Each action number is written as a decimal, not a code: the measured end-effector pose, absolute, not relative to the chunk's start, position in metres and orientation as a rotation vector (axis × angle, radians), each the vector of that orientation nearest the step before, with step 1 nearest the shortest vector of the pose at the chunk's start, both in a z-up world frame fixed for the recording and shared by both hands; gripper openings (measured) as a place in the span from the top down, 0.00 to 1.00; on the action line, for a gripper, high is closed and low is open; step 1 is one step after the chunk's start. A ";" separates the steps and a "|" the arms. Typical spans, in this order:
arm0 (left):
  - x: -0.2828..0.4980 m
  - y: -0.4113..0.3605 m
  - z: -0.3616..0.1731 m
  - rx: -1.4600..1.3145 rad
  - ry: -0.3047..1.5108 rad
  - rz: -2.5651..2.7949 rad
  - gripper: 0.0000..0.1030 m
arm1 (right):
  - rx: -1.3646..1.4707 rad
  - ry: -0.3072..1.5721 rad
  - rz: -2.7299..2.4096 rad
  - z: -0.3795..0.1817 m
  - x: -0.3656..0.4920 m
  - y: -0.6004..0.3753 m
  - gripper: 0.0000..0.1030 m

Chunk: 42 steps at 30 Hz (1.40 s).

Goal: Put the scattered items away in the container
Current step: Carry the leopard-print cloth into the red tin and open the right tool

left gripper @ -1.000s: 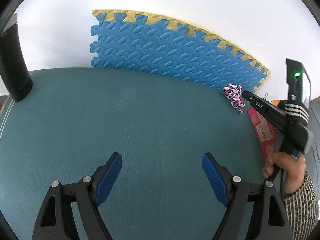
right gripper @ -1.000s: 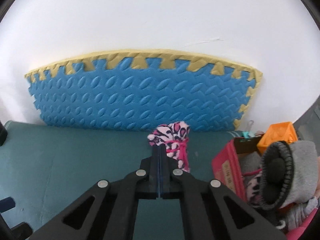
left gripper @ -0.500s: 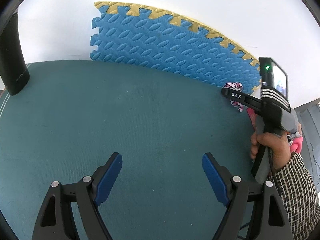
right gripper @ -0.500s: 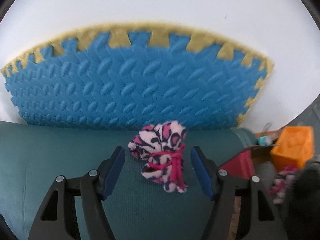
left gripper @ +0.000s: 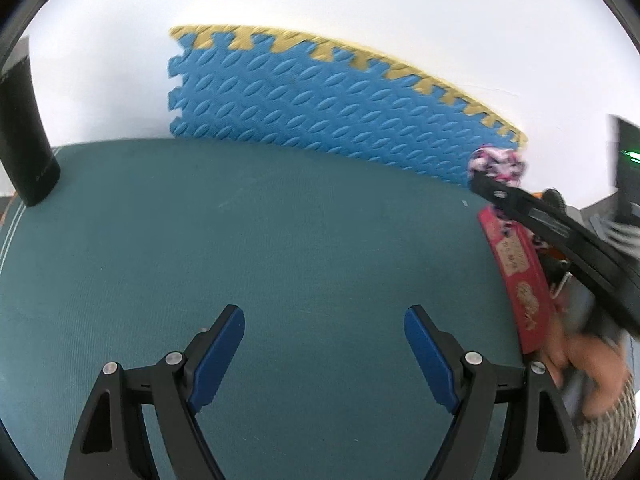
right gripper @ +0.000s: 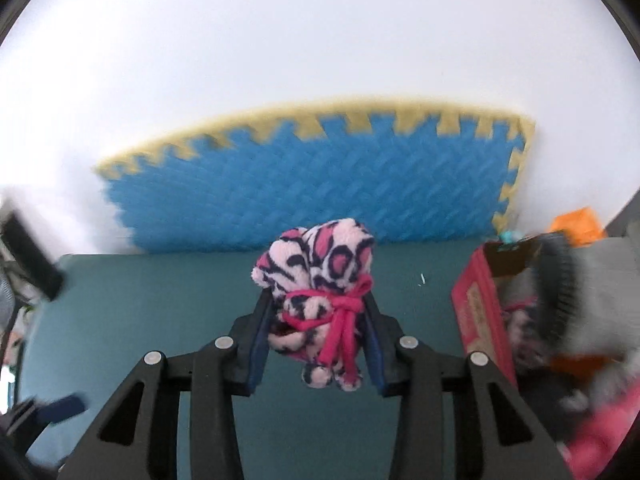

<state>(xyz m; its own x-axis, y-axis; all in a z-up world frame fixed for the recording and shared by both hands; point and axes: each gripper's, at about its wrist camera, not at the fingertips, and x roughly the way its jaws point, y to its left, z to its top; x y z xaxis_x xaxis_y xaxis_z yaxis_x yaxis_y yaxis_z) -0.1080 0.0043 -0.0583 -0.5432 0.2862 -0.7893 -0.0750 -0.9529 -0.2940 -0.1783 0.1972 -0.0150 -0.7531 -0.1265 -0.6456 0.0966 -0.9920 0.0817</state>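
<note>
The left gripper [left gripper: 324,354] hangs over the near part of the green surface [left gripper: 260,240], jaws apart with nothing between them. The right gripper [right gripper: 316,328] has just been closing, and its jaws now clamp the pink leopard-print bundle [right gripper: 320,280], lifted clear near the surface's right edge. There stands the red box [right gripper: 478,312], already holding soft items. A blue foam mat [right gripper: 320,184] leans along the far edge.

blue foam mat [left gripper: 320,112]: yellow-edged, leaning on white wall | green mat [left gripper: 240,240] | black cylinder [left gripper: 24,132]: far left
</note>
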 end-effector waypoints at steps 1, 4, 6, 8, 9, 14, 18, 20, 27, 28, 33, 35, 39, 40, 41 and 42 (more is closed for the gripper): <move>-0.105 0.008 -0.055 -1.366 -0.325 2.569 0.19 | 1.006 -0.061 -2.837 -0.004 -0.163 0.198 0.58; -0.096 0.022 -0.044 -1.333 -0.301 2.559 0.19 | 0.917 -0.094 -2.893 0.025 -0.117 0.224 0.58; -0.090 0.034 -0.038 -1.312 -0.281 2.545 0.19 | 0.890 -0.142 -2.949 0.036 -0.097 0.255 0.58; -0.084 0.047 -0.034 -1.298 -0.253 2.528 0.19 | 0.885 -0.176 -3.010 0.041 -0.078 0.285 0.58; -0.082 0.053 -0.033 -1.293 -0.239 2.520 0.19 | 0.890 -0.187 -3.049 0.044 -0.068 0.302 0.57; -0.070 0.087 -0.026 -1.273 -0.170 2.477 0.19 | 0.995 -0.289 -3.176 0.048 -0.036 0.370 0.57; -0.059 0.111 -0.022 -1.262 -0.106 2.452 0.19 | 1.053 -0.369 -3.133 0.036 -0.038 0.395 0.57; -0.056 0.121 -0.021 -1.260 -0.071 2.443 0.19 | 1.066 -0.401 -3.093 0.026 -0.045 0.397 0.57; -0.052 0.137 -0.024 -1.279 -0.009 2.433 0.19 | 1.138 -0.434 -2.981 -0.010 -0.066 0.394 0.57; -0.052 0.139 -0.025 -1.282 -0.004 2.432 0.19 | 1.162 -0.451 -2.960 -0.018 -0.072 0.397 0.57; -0.050 0.146 -0.027 -1.289 0.021 2.417 0.19 | 1.174 -0.464 -2.928 -0.030 -0.078 0.401 0.57; -0.051 0.151 -0.028 -1.291 0.028 2.411 0.19 | 1.170 -0.428 -2.934 -0.028 -0.076 0.398 0.53; -0.052 0.156 -0.029 -1.287 0.039 2.408 0.19 | 1.108 -0.394 -2.954 -0.016 -0.061 0.392 0.27; -0.054 0.157 -0.029 -1.291 0.040 2.409 0.19 | 1.086 -0.380 -2.972 -0.012 -0.055 0.390 0.22; -0.055 0.158 -0.030 -1.300 0.046 2.411 0.19 | 1.064 -0.363 -2.994 -0.007 -0.050 0.388 0.22; -0.057 0.159 -0.031 -1.311 0.055 2.411 0.19 | 1.043 -0.357 -3.009 -0.002 -0.044 0.387 0.22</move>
